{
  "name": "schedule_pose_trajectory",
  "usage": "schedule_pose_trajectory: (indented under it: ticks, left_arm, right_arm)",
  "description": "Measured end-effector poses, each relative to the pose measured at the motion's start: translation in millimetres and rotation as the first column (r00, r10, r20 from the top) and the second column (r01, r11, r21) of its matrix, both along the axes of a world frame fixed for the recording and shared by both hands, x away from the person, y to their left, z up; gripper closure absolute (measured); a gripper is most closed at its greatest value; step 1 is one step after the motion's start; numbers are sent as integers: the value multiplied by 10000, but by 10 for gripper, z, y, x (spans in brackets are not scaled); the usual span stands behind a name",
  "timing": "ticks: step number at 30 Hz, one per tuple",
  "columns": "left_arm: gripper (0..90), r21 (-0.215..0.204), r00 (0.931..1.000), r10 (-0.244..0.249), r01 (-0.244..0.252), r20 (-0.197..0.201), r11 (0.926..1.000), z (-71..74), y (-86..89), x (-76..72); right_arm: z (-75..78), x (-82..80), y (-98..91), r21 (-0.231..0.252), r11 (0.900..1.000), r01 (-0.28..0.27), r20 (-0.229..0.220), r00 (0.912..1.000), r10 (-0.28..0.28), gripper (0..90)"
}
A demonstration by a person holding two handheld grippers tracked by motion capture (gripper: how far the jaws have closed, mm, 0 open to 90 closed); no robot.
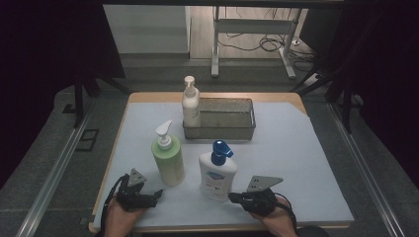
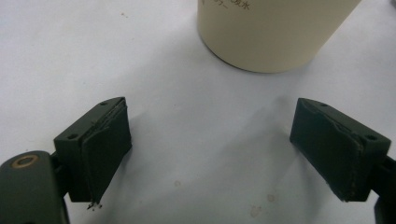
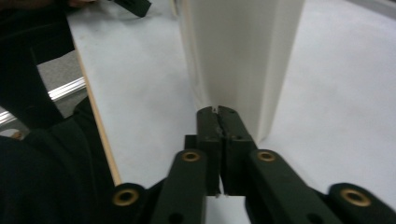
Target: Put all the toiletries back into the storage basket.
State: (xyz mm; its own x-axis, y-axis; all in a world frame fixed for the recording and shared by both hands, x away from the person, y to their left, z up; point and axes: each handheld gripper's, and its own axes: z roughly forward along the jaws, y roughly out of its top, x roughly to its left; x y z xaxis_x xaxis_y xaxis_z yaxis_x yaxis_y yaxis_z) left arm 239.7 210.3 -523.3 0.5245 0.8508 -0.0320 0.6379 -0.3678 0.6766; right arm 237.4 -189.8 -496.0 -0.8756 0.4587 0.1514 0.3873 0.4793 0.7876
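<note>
The left tool (image 1: 157,193) rests on the white surface (image 1: 296,163) with its jaws spread wide and nothing between them, just before the green pump bottle (image 1: 168,160). The right tool (image 1: 232,197) is clenched with nothing in it, its tips right beside the base of the white bottle with the blue pump (image 1: 217,173). A third pump bottle (image 1: 190,103) stands in the mesh basket (image 1: 232,129) farther back.

Green bottle (image 2: 275,32): top cut off by the left gripper view's upper edge; label print too small to read.
White bottle (image 3: 240,60): pump cut off above in the right gripper view.
</note>
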Motion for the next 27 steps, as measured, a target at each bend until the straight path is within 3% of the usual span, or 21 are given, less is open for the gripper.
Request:
schedule_pose_trajectory:
  ticks: [5,6,9,10,12,23,27]
  left_arm:
    - [121,-1,10000,-1,1,1,10000,0,0,0]
    - [121,-2,10000,1,-1,2,10000,0,0,0]
    - [121,-2,10000,2,-2,2,10000,0,0,0]
    - [121,-2,10000,-1,1,-2,10000,0,0,0]
    - [121,0,10000,4,-4,6,10000,-1,0,0]
    - [121,0,10000,0,0,0,10000,0,0,0]
    - [121,3,10000,-2,2,-1,10000,0,0,0]
  right_arm:
    - [34,-46,0,144,9998,-135,16,9999,135,784]
    - [63,-70,-13,147,9998,-101,114,9999,99,732]
    - [90,-88,-27,90,9999,-45,228,9997,43,688]
    - [129,-103,-48,67,10000,45,291,9996,-47,627]
    - [142,-102,-53,35,10000,81,291,9995,-82,605]
    - [400,35,-40,44,9998,189,182,9997,-190,394]
    - [448,62,-8,-3,9997,255,271,9993,-255,364]
